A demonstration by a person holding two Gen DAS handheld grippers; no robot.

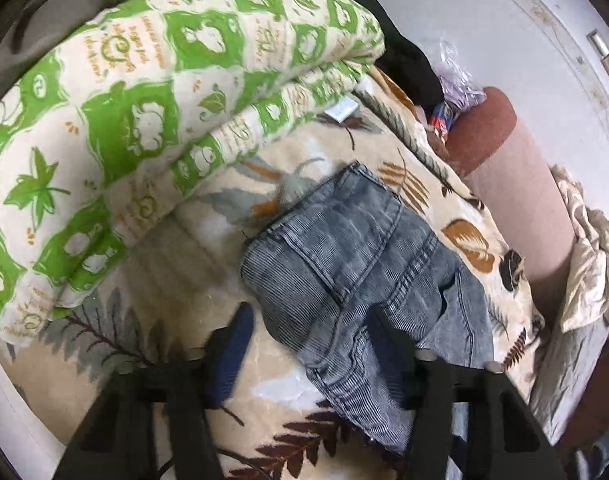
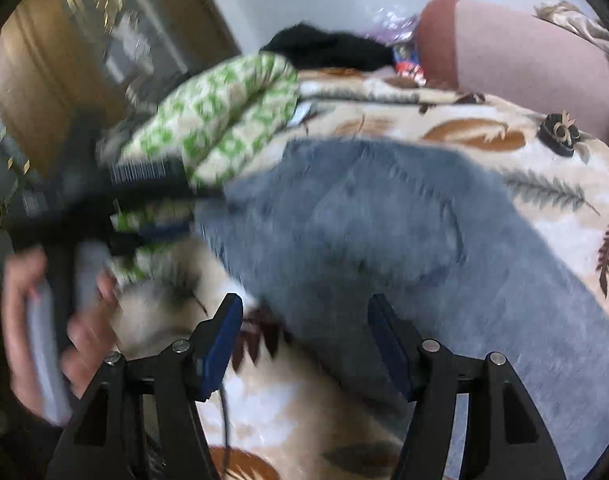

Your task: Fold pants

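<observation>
Grey-blue ribbed jeans (image 1: pixel 356 256) lie folded and rumpled on the leaf-print blanket (image 1: pixel 176 280), both grippers' fingers (image 1: pixel 228 344) spread wide.

Both our wrist cameras look down close past open jaws onto the bed (image 1: pixel 460 196). We share the denim pants (image 1: pixel 356 256) ahead of the jaws, with the green quilt (image 1: pixel 144 80) beyond them, leftward.
</observation>
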